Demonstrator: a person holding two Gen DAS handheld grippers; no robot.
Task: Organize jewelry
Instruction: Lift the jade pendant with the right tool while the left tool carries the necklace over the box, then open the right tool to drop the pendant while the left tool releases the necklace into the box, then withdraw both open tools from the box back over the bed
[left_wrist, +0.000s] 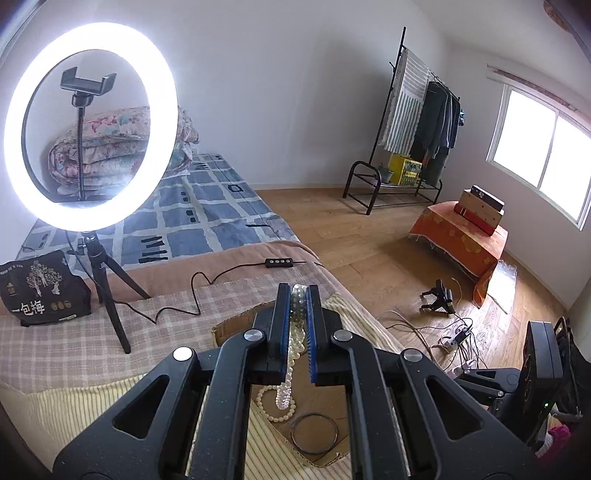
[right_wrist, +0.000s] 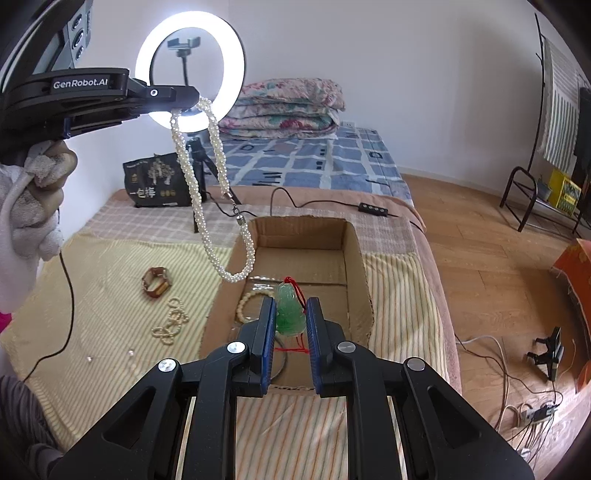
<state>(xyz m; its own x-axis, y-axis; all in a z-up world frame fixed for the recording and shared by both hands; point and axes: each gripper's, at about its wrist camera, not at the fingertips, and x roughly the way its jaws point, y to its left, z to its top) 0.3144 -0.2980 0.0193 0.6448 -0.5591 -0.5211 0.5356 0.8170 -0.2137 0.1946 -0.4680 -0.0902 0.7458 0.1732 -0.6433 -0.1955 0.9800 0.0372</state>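
Twisted multi-strand white pearl necklace (right_wrist: 207, 177) hangs free from the left tongs (right_wrist: 186, 105), its low loop just above the 9 o'clock rim of the open brown cardboard box (right_wrist: 354, 258) on the bed. Handling guess: light, fully limp, swings easily; beads slick, string and metal clasp (right_wrist: 240, 218) likely the weak points. Best hold is across the twisted bundle, as now, not the clasp.

Left tongs: pinched right down on the strand bundle, pearls visible between the blue pads (left_wrist: 284, 321) in the left wrist view.

Carved green jade pendant on red cord (right_wrist: 290, 312) sits between the right tongs (right_wrist: 290, 321), over the box. Rigid, smooth, likely chips if dropped; the flat faces are the place to pinch. Right tongs: nearly closed, pads against both sides of the pendant, so gripping it.

In the box: cream bead bracelet (right_wrist: 245, 304), thin dark bangle (left_wrist: 314, 432).

Outside, at 9 o'clock from the box on the yellow striped cloth (right_wrist: 110, 314): brown wooden-segment bracelet (right_wrist: 157, 282), small pearl chain heap (right_wrist: 171, 323).
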